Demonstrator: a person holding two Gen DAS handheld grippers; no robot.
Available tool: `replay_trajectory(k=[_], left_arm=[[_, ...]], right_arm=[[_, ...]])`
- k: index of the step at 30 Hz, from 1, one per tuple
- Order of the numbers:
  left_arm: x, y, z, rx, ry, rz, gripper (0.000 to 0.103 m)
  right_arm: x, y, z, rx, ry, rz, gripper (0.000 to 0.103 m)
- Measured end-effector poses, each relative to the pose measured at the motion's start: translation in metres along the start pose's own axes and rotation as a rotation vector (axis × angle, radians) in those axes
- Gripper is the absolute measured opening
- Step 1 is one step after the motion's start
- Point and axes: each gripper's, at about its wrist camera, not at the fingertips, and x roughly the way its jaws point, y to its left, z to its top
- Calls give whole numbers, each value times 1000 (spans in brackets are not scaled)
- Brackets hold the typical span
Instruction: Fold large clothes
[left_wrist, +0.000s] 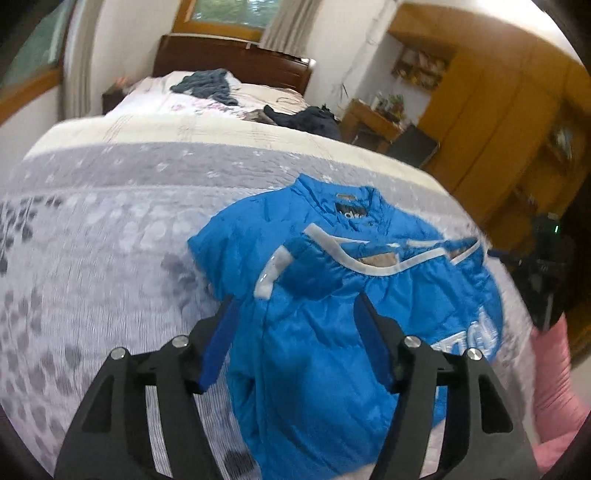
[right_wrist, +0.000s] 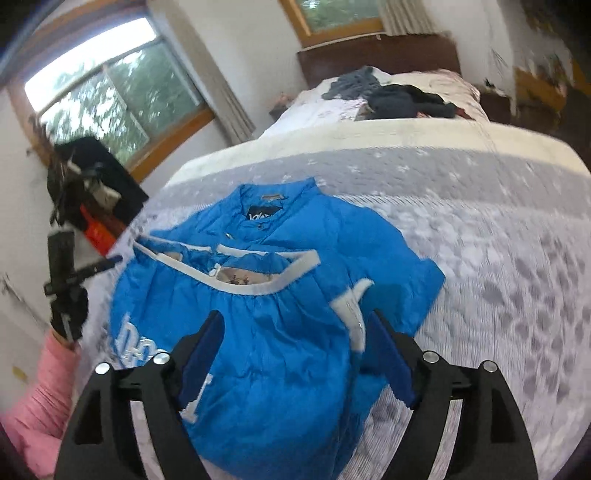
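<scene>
A bright blue puffer jacket (left_wrist: 332, 332) with white trim lies folded over on the grey patterned quilt (left_wrist: 110, 240), collar toward the far end of the bed. My left gripper (left_wrist: 295, 301) hovers over its left part, open, blue fingers (left_wrist: 221, 343) wide apart with fabric below them. In the right wrist view the same jacket (right_wrist: 266, 332) sits under my right gripper (right_wrist: 295, 315), which is also open, its fingers (right_wrist: 391, 362) spread across the jacket's right part near the white sleeve band. Neither gripper pinches cloth.
Dark clothes (left_wrist: 306, 120) and a grey garment (right_wrist: 351, 83) lie near the wooden headboard (left_wrist: 229, 61). A wooden wardrobe (left_wrist: 498, 122) stands right of the bed, with windows (right_wrist: 110, 88) to the left. A pink sleeve (left_wrist: 554, 387) shows at the edge.
</scene>
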Motion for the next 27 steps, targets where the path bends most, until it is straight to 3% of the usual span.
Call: replay_trajectory(k=[6,8,10,12,13,15,22,27], left_arm=[[29,-4,14,70,23,22,65],[37,-8,18,89,31,25,65],[42,-12,19,104,32,49,60],[45,-18,17,126,24,94,40],[43,-20,15,135,15,110,36],[36,-22,12,128,-8,114,22],[-14,-43,1,136,-148,117,14],[-48,-53,23,99,-261,117,13]], right_arm=[[27,2,7,-83,35,-52,80],[35,4,8,-104,43,-62,72],[39,7,8,-125,42,-81,53],[39,10,5,-156,33,-110,34],[36,10,2,-155,26,-102,24],[28,10,0,-151,8,-79,17],[-18,24,-8,-139,-88,-20,14],[-50,34,15,-105,-164,-6,14]])
